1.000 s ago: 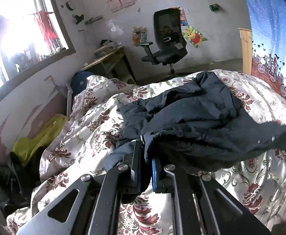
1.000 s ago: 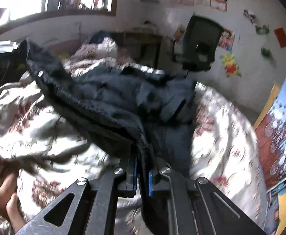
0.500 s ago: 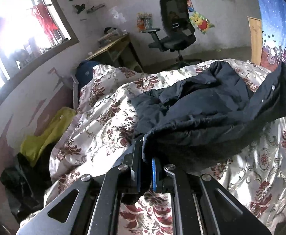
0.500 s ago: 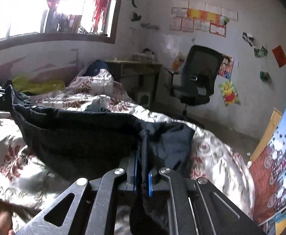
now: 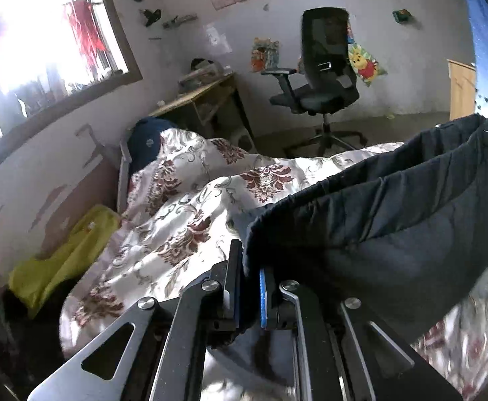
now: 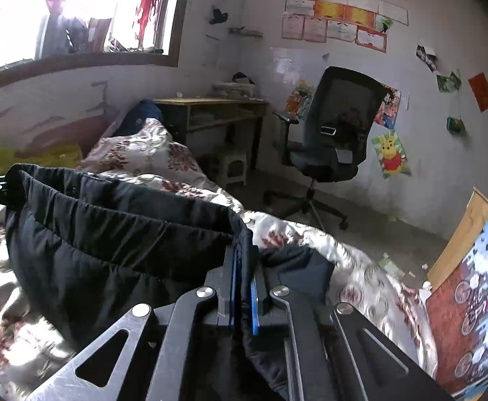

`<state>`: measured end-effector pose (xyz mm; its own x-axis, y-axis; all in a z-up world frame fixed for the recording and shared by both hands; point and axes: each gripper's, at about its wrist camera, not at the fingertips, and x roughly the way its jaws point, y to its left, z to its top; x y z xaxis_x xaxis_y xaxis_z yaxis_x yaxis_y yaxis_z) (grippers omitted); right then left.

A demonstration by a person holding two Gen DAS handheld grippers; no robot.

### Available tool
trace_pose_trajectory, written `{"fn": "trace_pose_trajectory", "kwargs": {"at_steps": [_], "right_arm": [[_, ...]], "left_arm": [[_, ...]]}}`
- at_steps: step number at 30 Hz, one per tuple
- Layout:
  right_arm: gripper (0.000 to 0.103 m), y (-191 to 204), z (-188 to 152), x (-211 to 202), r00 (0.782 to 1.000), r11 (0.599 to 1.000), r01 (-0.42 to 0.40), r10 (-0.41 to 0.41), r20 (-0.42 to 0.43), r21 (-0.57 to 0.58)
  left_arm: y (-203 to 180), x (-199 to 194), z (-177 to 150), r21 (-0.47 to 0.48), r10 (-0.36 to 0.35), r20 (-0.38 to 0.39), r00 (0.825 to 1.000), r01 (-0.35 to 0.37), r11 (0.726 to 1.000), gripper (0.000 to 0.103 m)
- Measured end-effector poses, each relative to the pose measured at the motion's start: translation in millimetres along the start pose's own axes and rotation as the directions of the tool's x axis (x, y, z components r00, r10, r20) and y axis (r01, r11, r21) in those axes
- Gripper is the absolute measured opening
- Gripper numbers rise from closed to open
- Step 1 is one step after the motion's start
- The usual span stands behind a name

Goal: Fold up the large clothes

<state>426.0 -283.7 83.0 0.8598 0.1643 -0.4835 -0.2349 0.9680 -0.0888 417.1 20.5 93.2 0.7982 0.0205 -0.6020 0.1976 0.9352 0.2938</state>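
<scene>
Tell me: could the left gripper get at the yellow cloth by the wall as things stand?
Probably not: the left gripper is shut on the dark jacket, stretched across to the right gripper; the yellow cloth lies off the bed's edge.

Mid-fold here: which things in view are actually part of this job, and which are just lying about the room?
Part of the job:
- dark padded jacket, stretched between both grippers
- left gripper, shut on its edge
- right gripper, shut on its other edge
- floral quilt on the bed below

Just lying about:
- office chair
- wooden desk
- yellow cloth
- plastic stool
</scene>
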Motion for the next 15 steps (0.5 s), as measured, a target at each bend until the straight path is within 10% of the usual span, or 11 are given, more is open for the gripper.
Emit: {"fn": "trace_pose_trajectory", "kwargs": {"at_steps": [15], "right_arm": [[0.004,-15,9,145,0.992,0.998,0.06,-0.06,-0.113,-0.005]], "left_arm": [[11,142,21,-0.08,-0.055,-0.072,0.996,0.049,0.996,0.005]]}}
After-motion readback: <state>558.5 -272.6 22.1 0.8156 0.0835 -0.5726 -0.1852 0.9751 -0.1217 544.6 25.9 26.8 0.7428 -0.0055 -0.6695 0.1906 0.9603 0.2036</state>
